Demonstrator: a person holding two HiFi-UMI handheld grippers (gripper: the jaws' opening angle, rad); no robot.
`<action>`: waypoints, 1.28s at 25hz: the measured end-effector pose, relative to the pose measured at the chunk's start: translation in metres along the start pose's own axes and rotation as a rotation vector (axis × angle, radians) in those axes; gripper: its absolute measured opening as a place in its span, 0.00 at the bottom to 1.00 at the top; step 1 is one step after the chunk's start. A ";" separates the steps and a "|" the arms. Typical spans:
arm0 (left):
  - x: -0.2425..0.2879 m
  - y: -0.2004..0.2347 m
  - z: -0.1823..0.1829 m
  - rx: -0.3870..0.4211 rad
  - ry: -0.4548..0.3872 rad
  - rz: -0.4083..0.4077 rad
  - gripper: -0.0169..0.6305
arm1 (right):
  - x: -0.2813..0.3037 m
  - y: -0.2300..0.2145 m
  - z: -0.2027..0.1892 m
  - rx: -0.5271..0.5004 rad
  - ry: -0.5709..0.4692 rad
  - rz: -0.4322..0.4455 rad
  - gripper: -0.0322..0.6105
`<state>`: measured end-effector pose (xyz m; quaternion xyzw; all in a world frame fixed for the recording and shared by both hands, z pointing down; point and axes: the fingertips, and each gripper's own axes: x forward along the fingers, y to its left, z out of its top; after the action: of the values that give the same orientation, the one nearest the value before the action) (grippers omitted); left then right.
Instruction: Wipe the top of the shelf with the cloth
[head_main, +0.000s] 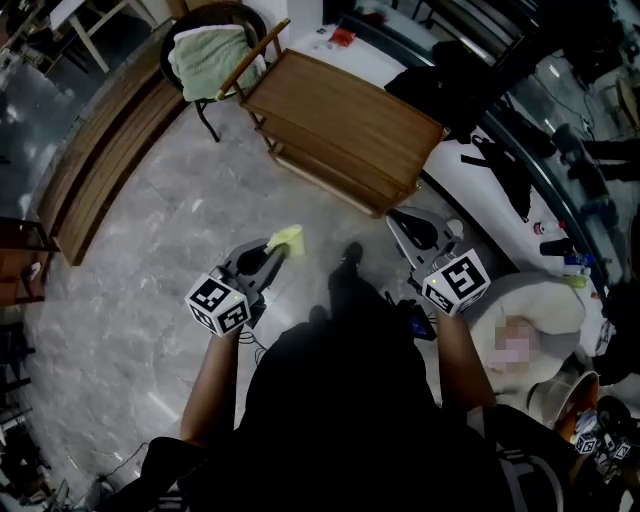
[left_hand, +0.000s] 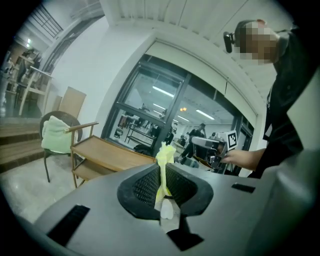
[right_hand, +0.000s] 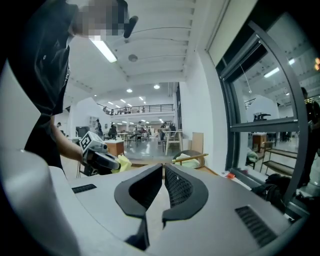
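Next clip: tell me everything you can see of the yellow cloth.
The cloth is small, pale yellow, soft and crumpled. It is pinched between the shut jaws of the left gripper. A bunched tuft stands up past the jaw tips and a thin strip runs down between them. It is held in the air, short of the wooden shelf, and touches nothing but the gripper.
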<state>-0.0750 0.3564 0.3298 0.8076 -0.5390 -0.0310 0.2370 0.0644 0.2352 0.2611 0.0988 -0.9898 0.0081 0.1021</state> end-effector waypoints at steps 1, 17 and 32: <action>0.011 0.008 0.007 0.001 0.002 0.005 0.08 | 0.008 -0.011 -0.004 0.005 0.004 0.007 0.09; 0.151 0.139 0.129 0.054 0.067 0.175 0.08 | 0.100 -0.186 0.026 -0.013 -0.056 0.116 0.09; 0.268 0.352 0.163 -0.008 0.177 0.311 0.08 | 0.195 -0.272 0.022 0.118 0.042 0.053 0.09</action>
<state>-0.3145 -0.0459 0.3874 0.7131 -0.6344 0.0752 0.2888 -0.0739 -0.0700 0.2784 0.0781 -0.9875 0.0710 0.1169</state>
